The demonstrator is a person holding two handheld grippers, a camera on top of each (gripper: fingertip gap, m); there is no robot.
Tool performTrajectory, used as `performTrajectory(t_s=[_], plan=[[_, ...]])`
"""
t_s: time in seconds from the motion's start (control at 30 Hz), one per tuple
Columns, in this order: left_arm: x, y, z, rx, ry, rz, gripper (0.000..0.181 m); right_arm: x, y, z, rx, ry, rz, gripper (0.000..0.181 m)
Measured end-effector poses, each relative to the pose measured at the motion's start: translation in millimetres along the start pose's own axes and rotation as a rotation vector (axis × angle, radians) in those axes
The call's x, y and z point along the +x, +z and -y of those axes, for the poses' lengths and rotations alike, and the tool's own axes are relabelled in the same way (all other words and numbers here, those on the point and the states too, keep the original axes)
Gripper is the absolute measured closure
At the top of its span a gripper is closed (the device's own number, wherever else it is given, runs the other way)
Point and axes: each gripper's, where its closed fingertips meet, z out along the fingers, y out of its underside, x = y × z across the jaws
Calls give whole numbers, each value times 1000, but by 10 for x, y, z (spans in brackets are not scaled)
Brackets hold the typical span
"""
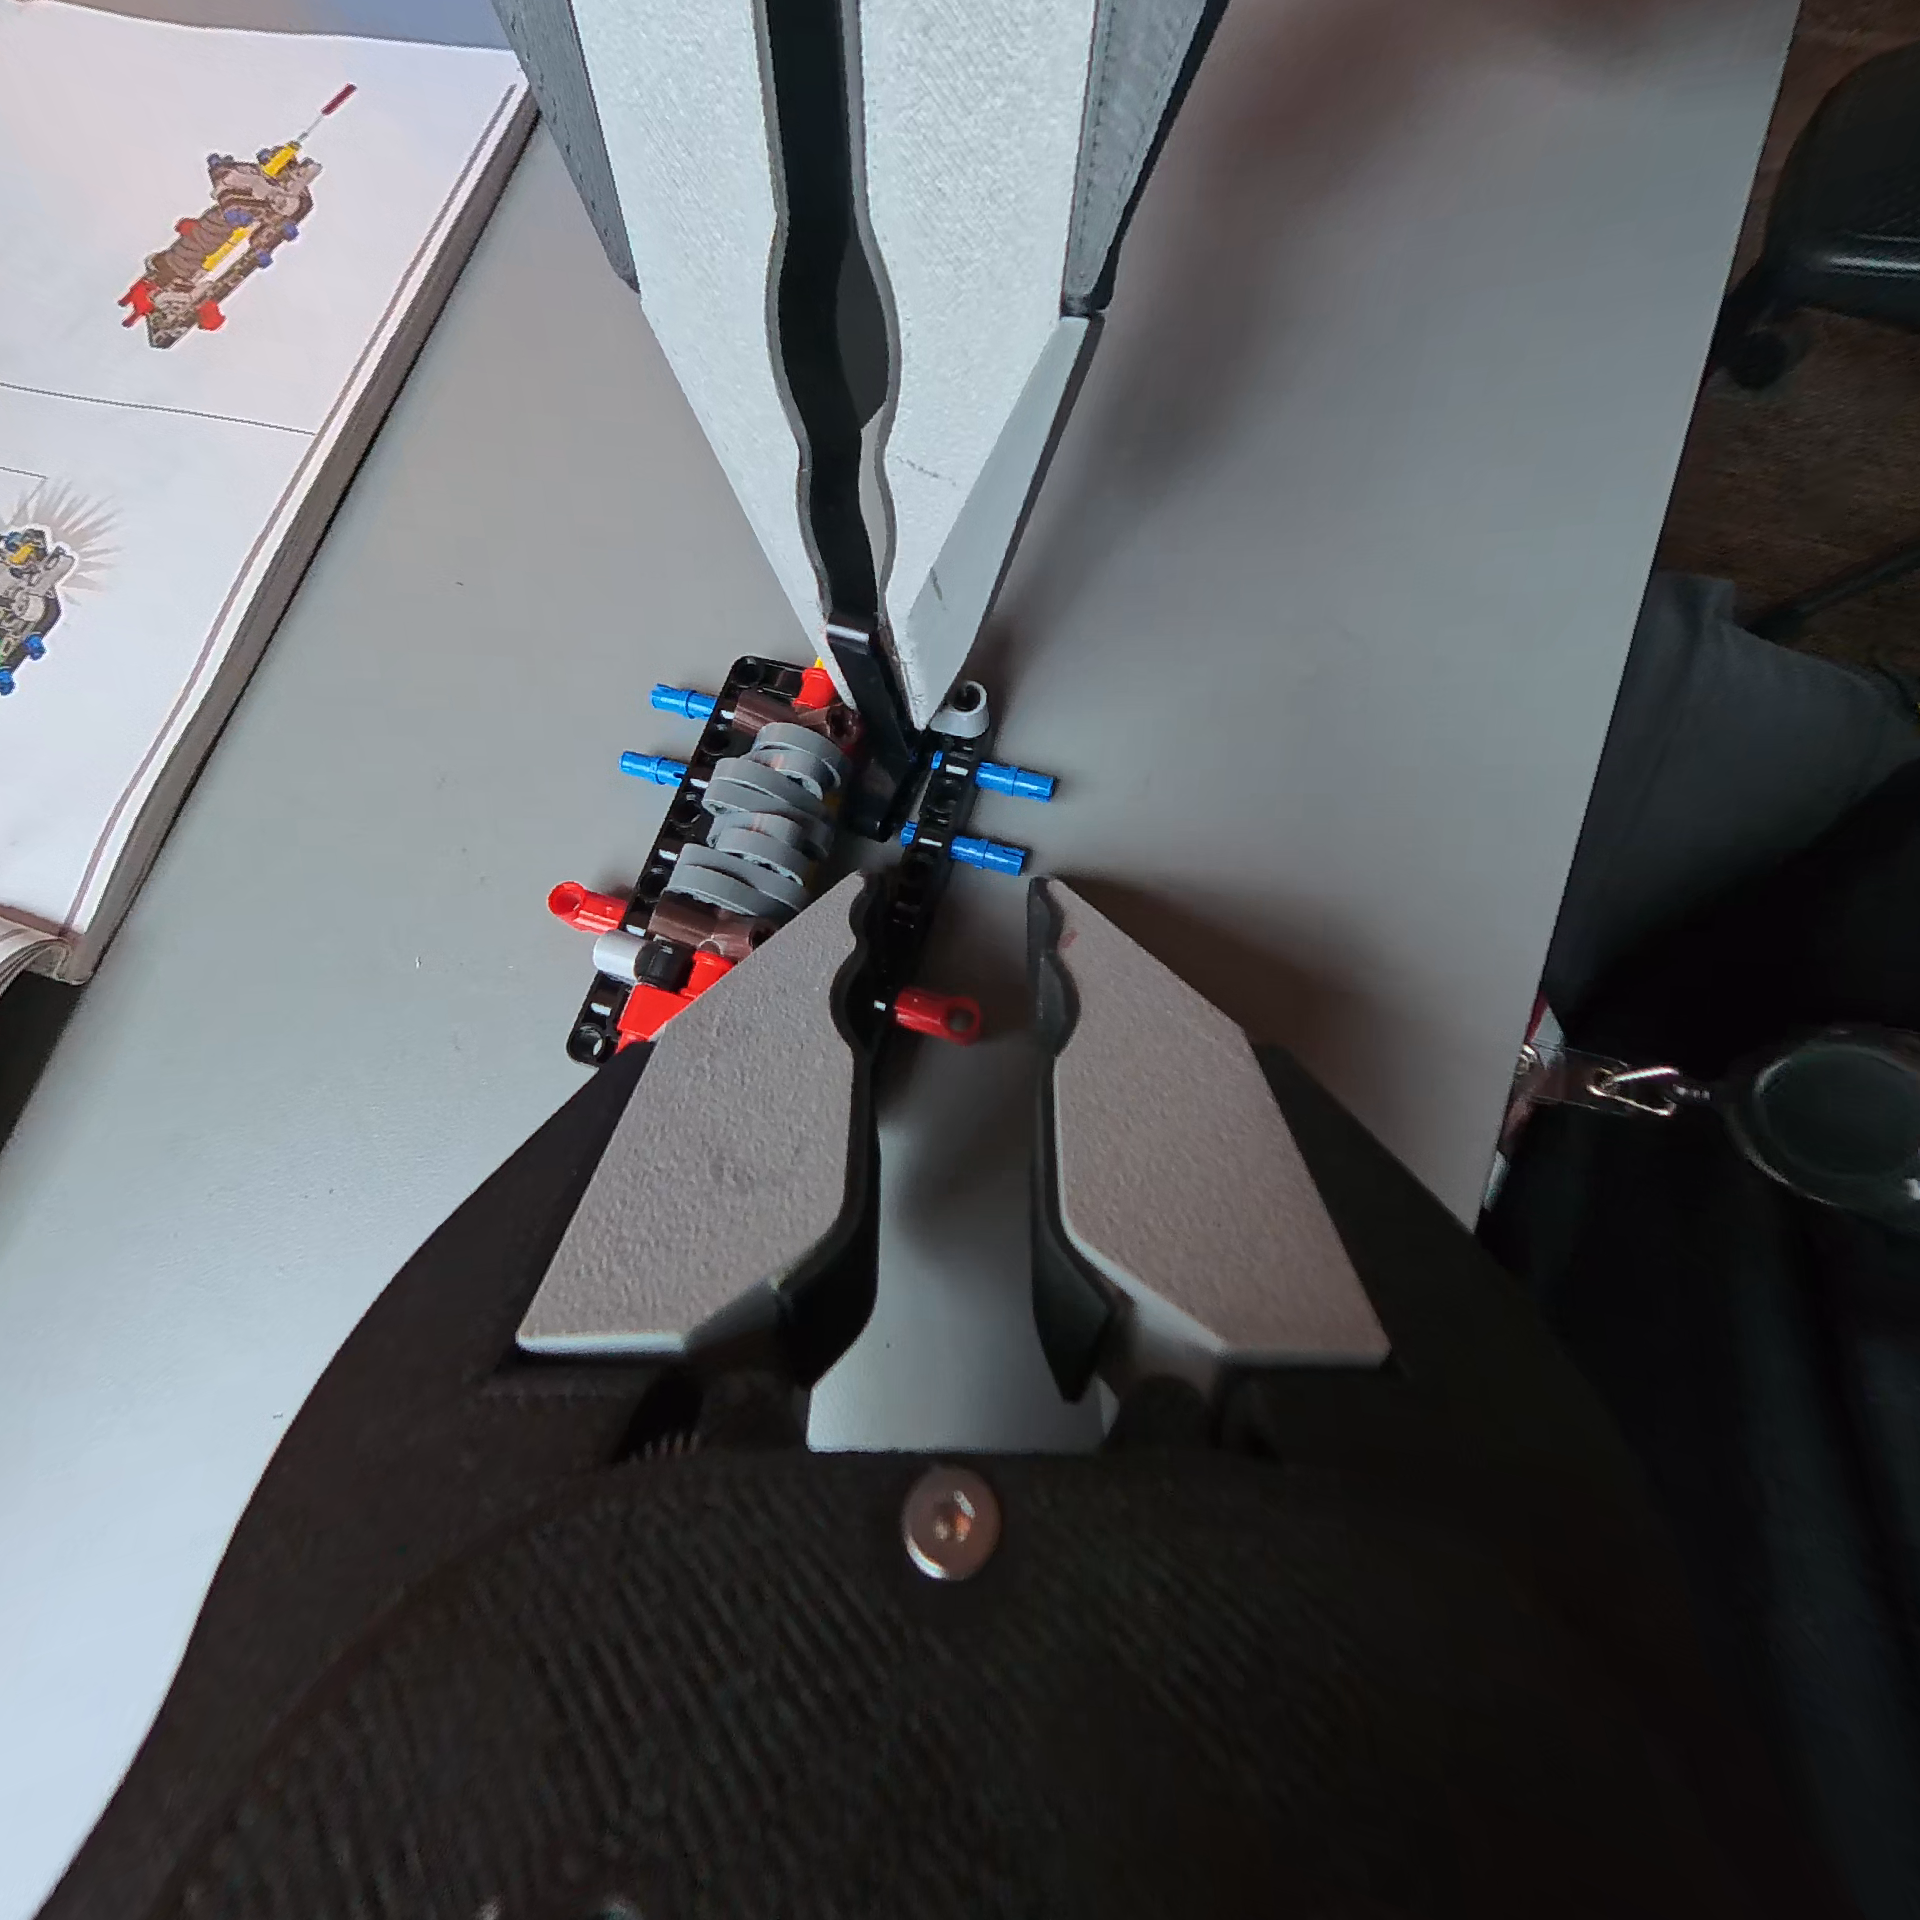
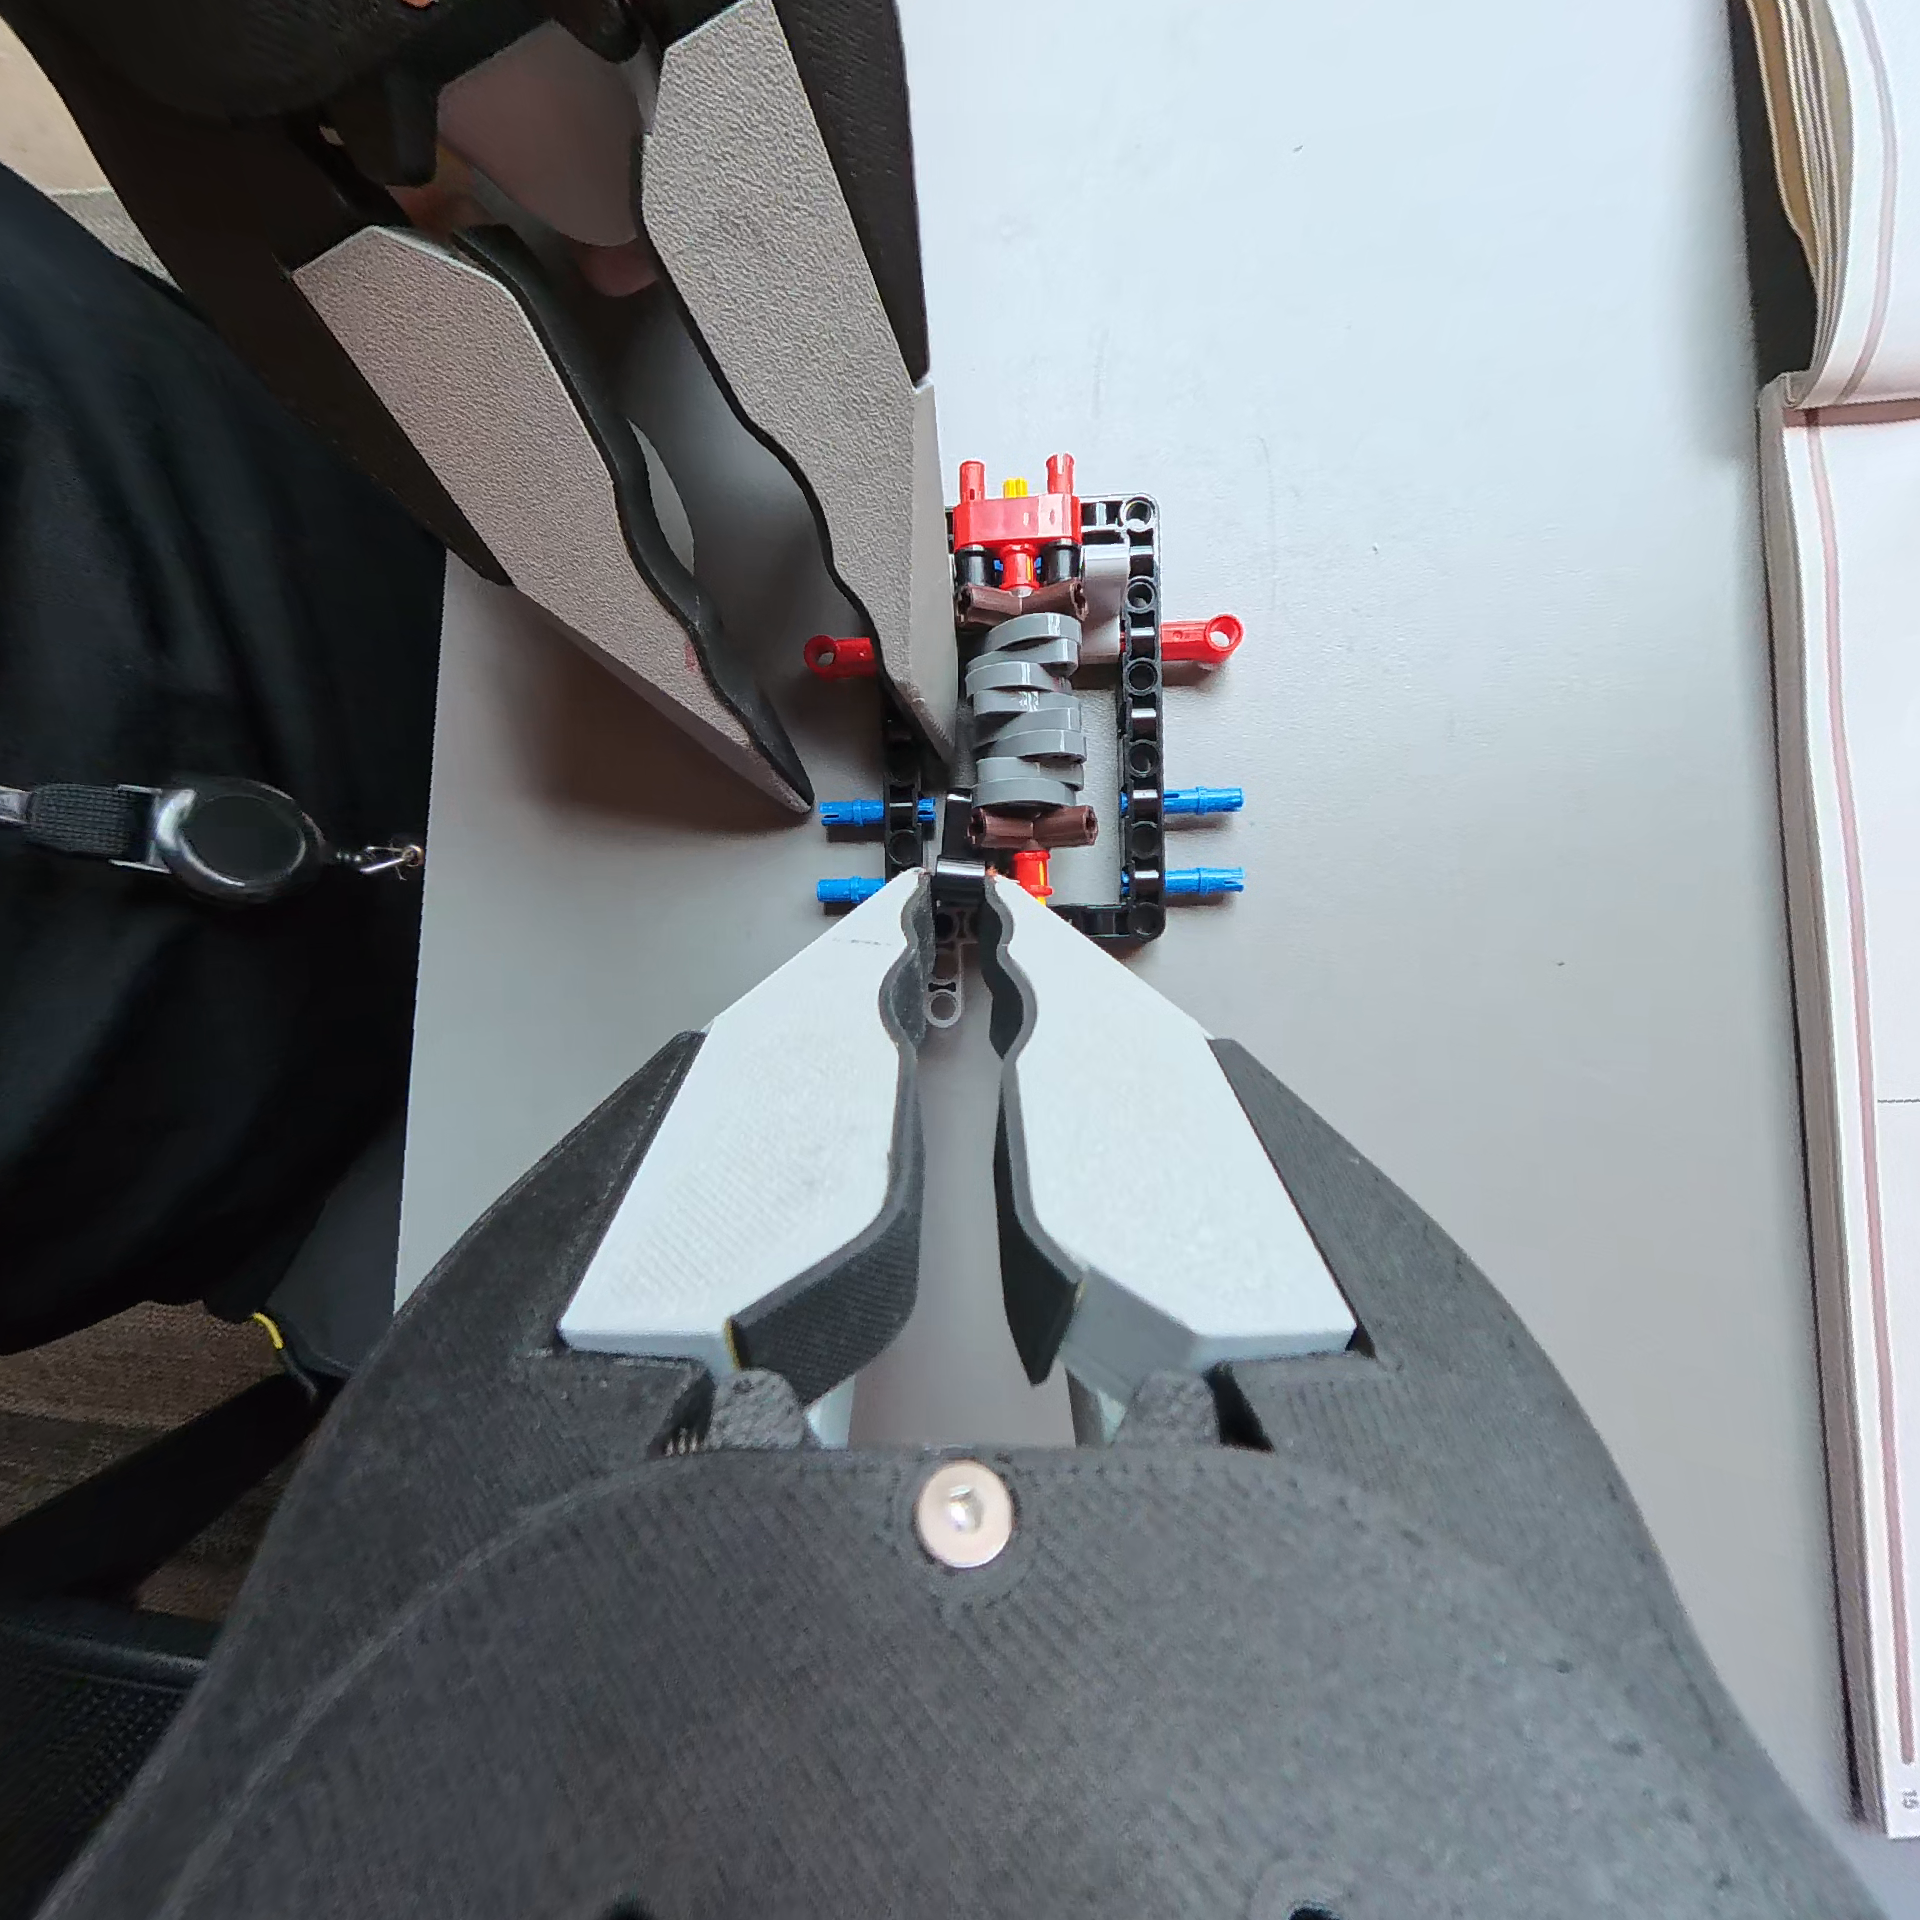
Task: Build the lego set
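Observation:
The lego assembly (image 1: pixel 769 821) is a black rectangular frame holding a grey crankshaft, brown connectors, red parts and blue pins; it lies flat on the grey table and also shows in the right wrist view (image 2: pixel 1141 727). My right gripper (image 2: pixel 958 883) is shut on a thin black beam (image 2: pixel 954 831), whose far end reaches into the frame beside a brown connector. In the left wrist view it (image 1: pixel 899 717) comes in from above. My left gripper (image 1: pixel 948 888) is open and straddles one side beam of the frame and a red pin (image 1: pixel 940 1013). One finger is inside the frame, the other outside (image 2: pixel 871 771).
An open instruction booklet (image 1: pixel 208 416) lies on the table beside the assembly, at the right in the right wrist view (image 2: pixel 1849 935). The table edge (image 1: pixel 1621 727) is close on the other side, with a person's dark clothing and a black badge reel (image 2: pixel 229 836) past it. Left and right tips are no more than a few centimetres apart.

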Motion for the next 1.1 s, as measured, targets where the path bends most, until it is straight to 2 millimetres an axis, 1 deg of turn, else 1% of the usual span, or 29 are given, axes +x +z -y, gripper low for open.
performTrajectory(t_s=[0.33, 0.63, 0.73, 0.8, 0.87, 1.0, 1.1], plan=[[8, -11, -1, 4, 19, 16, 155, -9, -4, -3, 11, 41, 13, 177], [32, -25, -3, 11, 48, 23, 154, -37, -37, 4, 98, 207, 177, 177], [32, -25, -4, 11, 48, 23, 154, -40, -39, 6, 109, 216, 195, 177], [32, -25, -4, 11, 48, 23, 154, -36, -39, 5, 106, 207, 186, 177], [32, -24, -3, 11, 48, 23, 154, -21, -36, 2, 84, 175, 141, 177], [32, -21, -1, 11, 44, 19, 154, -18, -7, -19, -27, 47, 10, 177], [23, -15, 7, 9, 43, 30, 152, -40, 24, -29, -102, -26, -33, 177]])
